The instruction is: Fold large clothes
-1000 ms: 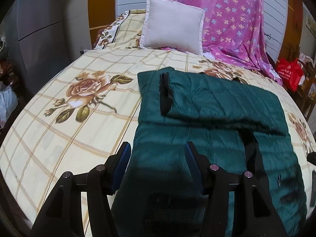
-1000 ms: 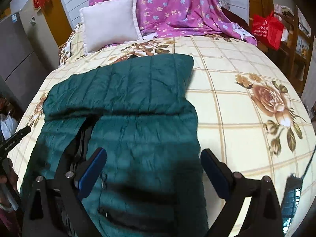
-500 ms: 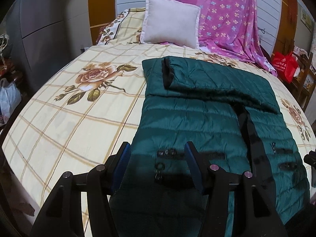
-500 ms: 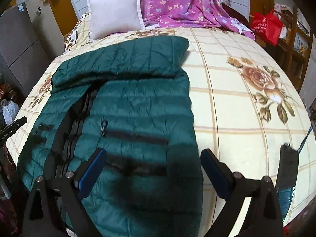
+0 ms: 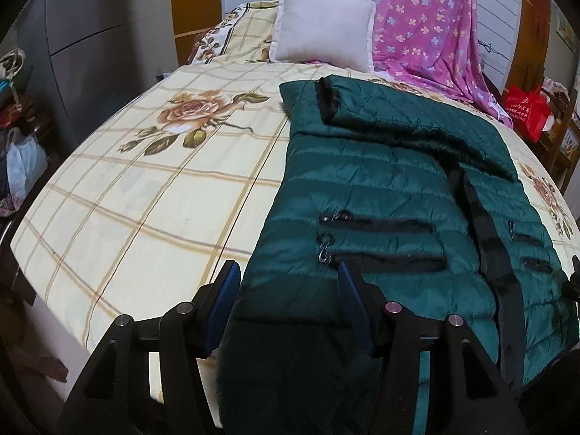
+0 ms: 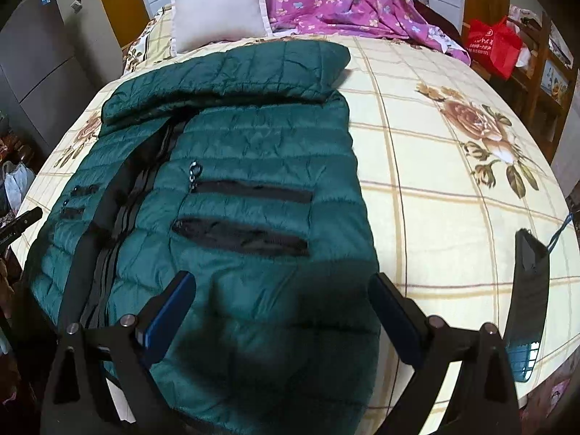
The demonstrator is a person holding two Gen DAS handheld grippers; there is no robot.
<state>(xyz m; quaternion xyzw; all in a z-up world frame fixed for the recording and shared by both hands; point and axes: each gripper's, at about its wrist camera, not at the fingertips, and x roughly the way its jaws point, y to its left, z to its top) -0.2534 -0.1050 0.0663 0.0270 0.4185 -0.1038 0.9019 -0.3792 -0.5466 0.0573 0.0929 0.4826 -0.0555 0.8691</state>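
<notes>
Floral bedspread (image 5: 152, 195) bears the green jacket (image 5: 380, 195), its sleeves folded; left gripper (image 5: 288, 302) and right gripper (image 6: 282, 311), jaws apart and empty, have drawn back to its hem, likely for the next fold.

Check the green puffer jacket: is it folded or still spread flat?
Partly folded. The jacket lies front-up on the bed, sleeves folded across its top; the lower body remains spread out.

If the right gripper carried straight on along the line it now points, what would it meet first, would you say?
Most likely the green quilted jacket: the right gripper is open and angled down over the jacket's near hem, close to its right edge on the bedsheet. Depth is hard to judge here.
</notes>
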